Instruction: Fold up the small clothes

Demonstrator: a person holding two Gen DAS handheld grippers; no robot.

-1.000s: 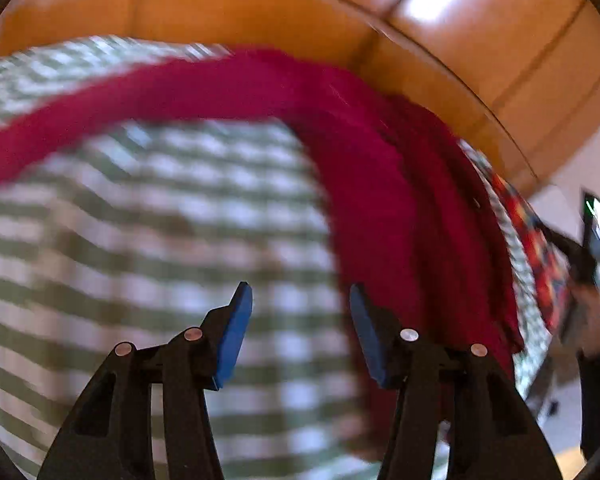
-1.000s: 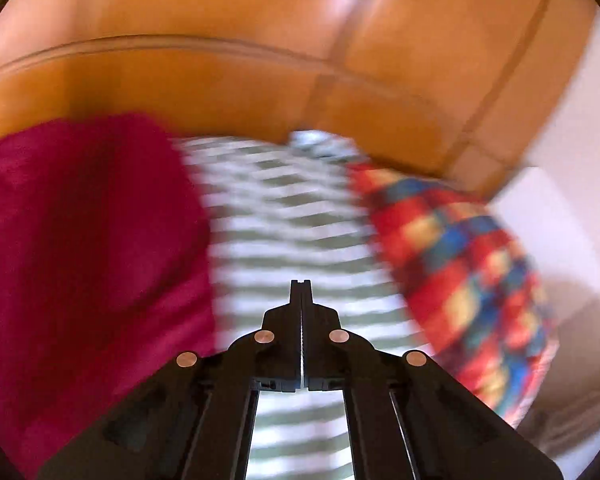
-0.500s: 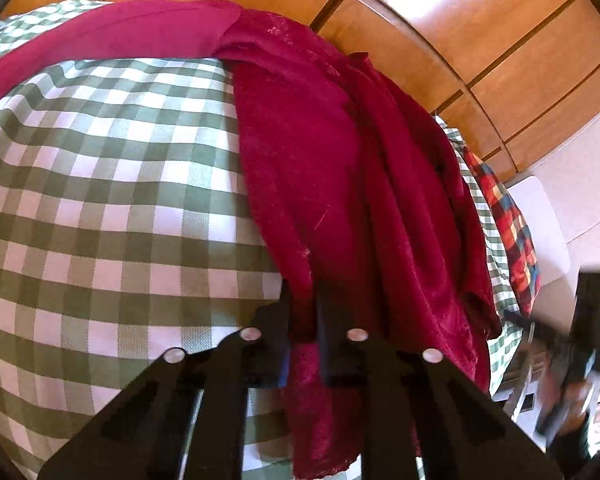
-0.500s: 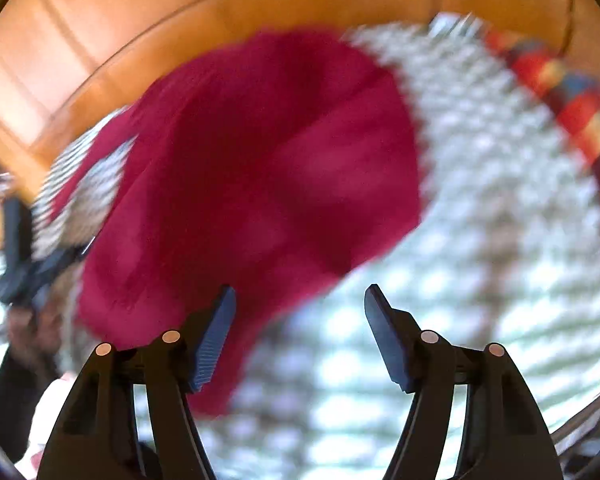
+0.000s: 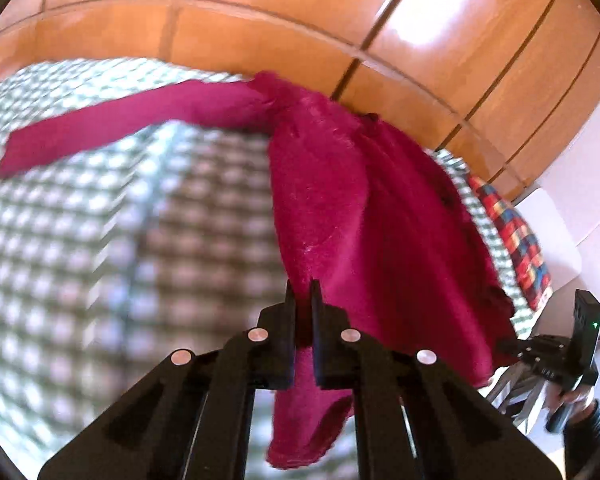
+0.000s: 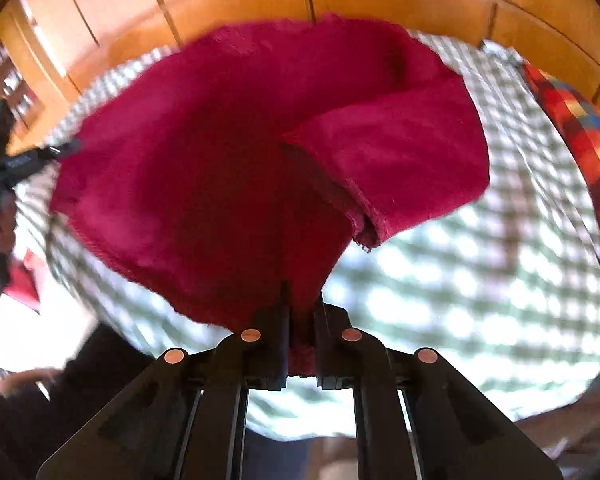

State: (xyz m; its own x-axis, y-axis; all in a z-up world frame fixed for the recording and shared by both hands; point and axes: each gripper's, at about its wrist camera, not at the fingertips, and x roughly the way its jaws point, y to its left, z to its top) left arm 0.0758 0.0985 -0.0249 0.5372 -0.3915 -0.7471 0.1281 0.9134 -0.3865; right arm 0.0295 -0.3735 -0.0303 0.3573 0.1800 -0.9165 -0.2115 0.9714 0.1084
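Garment count: one crimson top (image 5: 364, 216), fuzzy knit, long sleeve (image 5: 112, 128) stretched out to the left in the left wrist view, stitched hem visible, one flap folded back over the body in the right wrist view. It lies on a green-and-white checked cloth (image 5: 80, 240) over the worktop, partly lifted at the near edges. Two tongs: left tongs (image 5: 301, 292) pressed together, pinching the top's lower edge; right tongs (image 6: 300, 304) closing, hem fabric bunched between them and gripped. One multicolour plaid item (image 6: 580, 120) at the far right of the cloth. Orange wood panelling (image 5: 300, 12) behind.
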